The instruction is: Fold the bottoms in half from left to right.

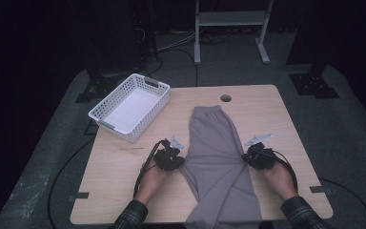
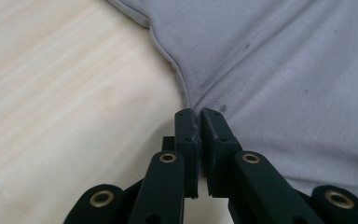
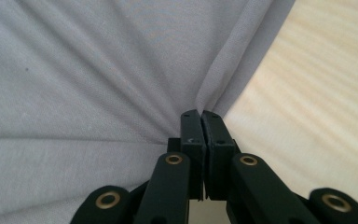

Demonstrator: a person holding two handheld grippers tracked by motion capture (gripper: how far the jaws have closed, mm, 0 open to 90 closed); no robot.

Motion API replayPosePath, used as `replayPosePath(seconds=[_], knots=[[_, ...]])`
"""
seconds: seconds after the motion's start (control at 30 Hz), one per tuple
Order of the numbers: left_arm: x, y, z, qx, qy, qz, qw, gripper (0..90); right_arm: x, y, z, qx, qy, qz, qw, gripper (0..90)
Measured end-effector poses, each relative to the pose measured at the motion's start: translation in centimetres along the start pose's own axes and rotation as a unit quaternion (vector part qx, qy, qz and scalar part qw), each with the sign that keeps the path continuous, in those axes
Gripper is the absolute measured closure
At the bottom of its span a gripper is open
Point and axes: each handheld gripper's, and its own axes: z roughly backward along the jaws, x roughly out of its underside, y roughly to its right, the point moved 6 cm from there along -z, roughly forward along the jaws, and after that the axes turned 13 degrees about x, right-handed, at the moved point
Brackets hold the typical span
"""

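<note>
Plaid sleeves (image 1: 132, 214); black tongs (image 2: 199, 122) with brass rivets, trailing black cables (image 1: 143, 174).

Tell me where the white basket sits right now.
In the high view the white basket sits at the table's far left corner, left of the grey trousers and beyond the left hand-held gripper.

No writing, label, brand, number or sign could be read in any of the three views.
</note>
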Motion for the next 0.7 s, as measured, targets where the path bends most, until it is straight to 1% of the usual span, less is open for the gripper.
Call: replayPosePath(seconds=[0.03, 0.07, 0.1, 0.13, 0.2, 0.27, 0.3, 0.37, 0.43, 0.5, 0.57, 0.6, 0.63, 0.67, 0.7], knots=[[-0.2, -0.3, -0.1, -0.001, 0.001, 0.002, 1.0, 85.5, -0.2, 0.2, -0.3, 0.002, 0.002, 0.001, 1.0, 87.7], [-0.2, -0.3, -0.1, -0.001, 0.001, 0.002, 1.0, 85.5, -0.4, 0.3, -0.5, 0.004, 0.004, 0.002, 1.0, 87.7], [-0.8, -1.0, -0.4, -0.01, 0.002, 0.004, 0.9999, 85.5, -0.7, 0.6, -0.8, 0.007, 0.007, 0.004, 0.9999, 87.7], [-1.1, -1.4, -0.5, -0.014, 0.002, 0.003, 0.9999, 85.5, -0.9, 0.7, -1.0, 0.009, 0.009, 0.007, 0.9999, 87.7], [-1.6, -2.1, -0.7, -0.025, -0.003, 0.003, 0.9997, 85.5, -1.3, 1.1, -1.5, 0.012, 0.01, 0.002, 0.9999, 87.7], [-2.2, -2.6, -1.0, -0.031, -0.003, 0.004, 0.9995, 85.4, -1.8, 1.5, -1.9, 0.013, 0.014, 0.005, 0.9998, 87.7], [-2.4, -3.0, -1.1, -0.035, -0.007, 0.003, 0.9994, 85.4, -2.0, 1.6, -2.2, 0.014, 0.015, 0.002, 0.9998, 87.8], [-2.9, -3.6, -1.4, -0.046, -0.007, 0.004, 0.9989, 85.4, -2.4, 2.0, -2.7, 0.015, 0.02, -0.003, 0.9997, 87.8], [-3.3, -4.3, -1.6, -0.054, -0.002, 0.007, 0.9985, 85.4, -2.8, 2.3, -3.1, 0.013, 0.021, -0.009, 0.9997, 87.8], [-3.6, -4.7, -1.7, -0.06, -0.001, 0.011, 0.9982, 85.4, -3.2, 2.7, -3.6, 0.016, 0.021, -0.013, 0.9996, 87.8], [-3.8, -4.9, -1.8, -0.063, -0.003, 0.013, 0.9979, 85.3, -3.5, 3.1, -4.0, 0.014, 0.024, -0.029, 0.9992, 85.7], [-3.8, -5.0, -1.8, -0.063, -0.002, 0.015, 0.9979, 85.2, -3.6, 3.4, -4.1, 0.02, 0.024, -0.036, 0.9989, 82.1], [-3.8, -5.1, -1.8, -0.064, -0.002, 0.016, 0.9978, 85.2, -3.6, 3.8, -4.3, 0.036, 0.02, -0.041, 0.9983, 80.9], [-3.8, -5.1, -1.7, -0.064, -0.002, 0.017, 0.9978, 85.2, -3.5, 4.3, -4.4, 0.055, 0.015, -0.04, 0.9976, 79.3], [-3.8, -5.2, -1.7, -0.06, 0.002, 0.019, 0.998, 85.1, -3.4, 4.6, -4.4, 0.054, 0.015, -0.049, 0.9972, 77.9]])
